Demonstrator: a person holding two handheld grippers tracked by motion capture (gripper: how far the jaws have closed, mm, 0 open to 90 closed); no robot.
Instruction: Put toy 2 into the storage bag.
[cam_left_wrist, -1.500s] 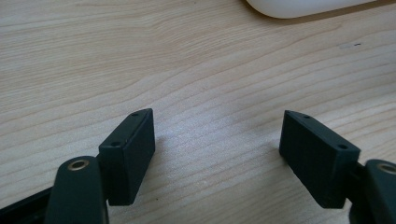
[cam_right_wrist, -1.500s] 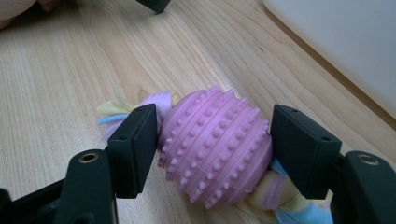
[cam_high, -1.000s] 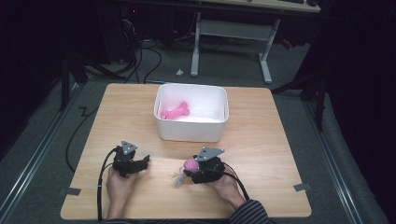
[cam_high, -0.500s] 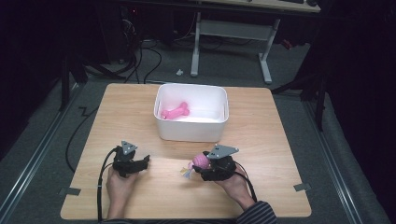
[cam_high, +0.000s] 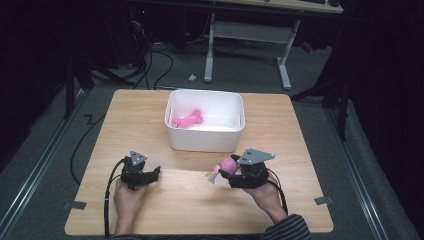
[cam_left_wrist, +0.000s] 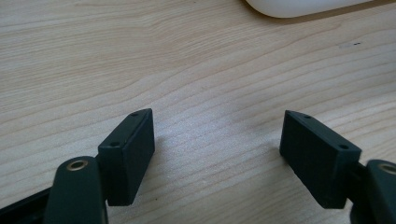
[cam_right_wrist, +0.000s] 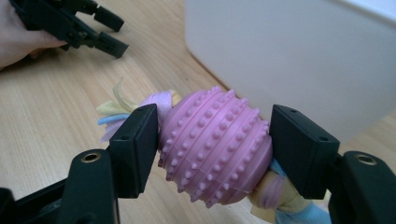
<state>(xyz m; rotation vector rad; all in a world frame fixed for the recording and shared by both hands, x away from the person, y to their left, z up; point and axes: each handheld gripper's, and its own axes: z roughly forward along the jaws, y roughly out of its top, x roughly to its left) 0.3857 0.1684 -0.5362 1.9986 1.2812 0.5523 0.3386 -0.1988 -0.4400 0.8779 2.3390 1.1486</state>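
My right gripper (cam_right_wrist: 212, 140) is shut on a pink studded ball toy (cam_right_wrist: 215, 145) with pastel fabric tails, held clear of the table just in front of the white bin (cam_right_wrist: 299, 56). In the high view the same ball (cam_high: 228, 165) and right gripper (cam_high: 235, 171) hang near the bin's (cam_high: 206, 141) front wall. A pink bone toy (cam_high: 187, 119) lies inside the bin. My left gripper (cam_left_wrist: 217, 140) rests low over bare wood, jaws open with nothing between them; in the high view the left gripper (cam_high: 152, 173) sits at the front left.
The wooden table (cam_high: 300, 145) has bare room to the right and left of the bin. Cables trail from both grippers toward the front edge. Desk legs and dark floor lie beyond the table's far edge.
My right gripper has risen off the table with the pink ball and shifted right, toward the bin. The left gripper has stayed where it was.
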